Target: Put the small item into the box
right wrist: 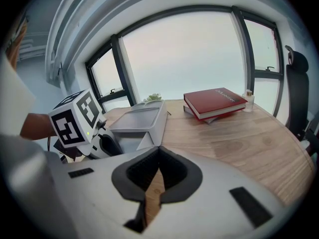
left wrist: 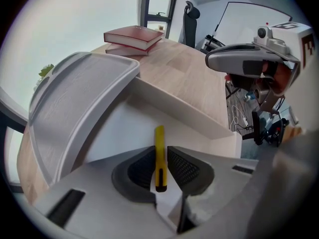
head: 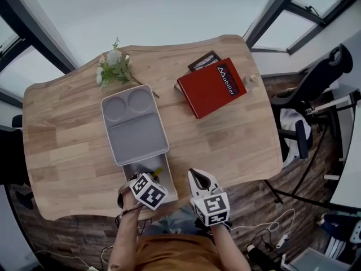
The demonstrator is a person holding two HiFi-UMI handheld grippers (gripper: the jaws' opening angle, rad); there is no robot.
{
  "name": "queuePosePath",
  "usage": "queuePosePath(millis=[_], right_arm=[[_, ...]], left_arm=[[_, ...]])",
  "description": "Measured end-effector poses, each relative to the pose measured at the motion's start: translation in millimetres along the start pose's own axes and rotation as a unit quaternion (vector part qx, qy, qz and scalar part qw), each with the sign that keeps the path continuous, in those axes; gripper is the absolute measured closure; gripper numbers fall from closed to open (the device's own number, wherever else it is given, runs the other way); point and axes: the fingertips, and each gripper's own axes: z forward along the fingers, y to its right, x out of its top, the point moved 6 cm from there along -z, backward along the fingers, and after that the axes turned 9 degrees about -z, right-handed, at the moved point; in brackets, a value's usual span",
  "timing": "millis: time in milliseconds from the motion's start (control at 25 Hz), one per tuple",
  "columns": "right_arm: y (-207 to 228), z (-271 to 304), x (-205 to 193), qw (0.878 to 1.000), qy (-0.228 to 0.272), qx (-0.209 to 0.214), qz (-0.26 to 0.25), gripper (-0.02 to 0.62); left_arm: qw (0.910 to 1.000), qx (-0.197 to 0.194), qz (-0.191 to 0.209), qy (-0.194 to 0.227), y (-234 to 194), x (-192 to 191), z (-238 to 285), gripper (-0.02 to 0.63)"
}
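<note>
A thin yellow small item [left wrist: 159, 136] sits pinched between the jaws of my left gripper [left wrist: 160, 156], which is shut on it. The item hangs over the inside of the white open box [left wrist: 194, 114] at the table's near edge. In the head view the item [head: 157, 171] pokes out over the box [head: 170, 192], with the left gripper [head: 148, 180] just behind it. The box's grey lid [head: 135, 123] lies open beyond it. My right gripper [head: 198, 177] hovers to the right of the box, shut with nothing in it [right wrist: 159, 152].
A red book [head: 215, 87] lies on a darker one at the table's far right, with a small bottle [head: 251, 79] beside it. White flowers [head: 115, 66] lie behind the lid. An office chair [head: 316, 89] stands off the right edge. Bare wood [head: 237, 140] stretches right of the box.
</note>
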Motion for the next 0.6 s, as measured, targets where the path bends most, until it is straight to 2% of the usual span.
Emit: queuePosePath(millis=[200, 400, 600], right_arm=[[2.5, -2.6, 4.7, 1.0, 0.003, -0.002, -0.006, 0.591], [6.3, -6.3, 4.4, 1.0, 0.005, -0.001, -0.008, 0.592], [1.8, -7.9, 7.1, 1.0, 0.009, 0.005, -0.014, 0.592]], left_arm=[[0.9993, -0.018, -0.024, 0.023, -1.3, 1.8, -5.2, 0.534], [0.9957, -0.036, -0.055, 0.065, -1.7, 5.4, -15.4, 0.532], [0.99, -0.036, -0.08, 0.11, -7.4, 5.8, -26.3, 0.532]])
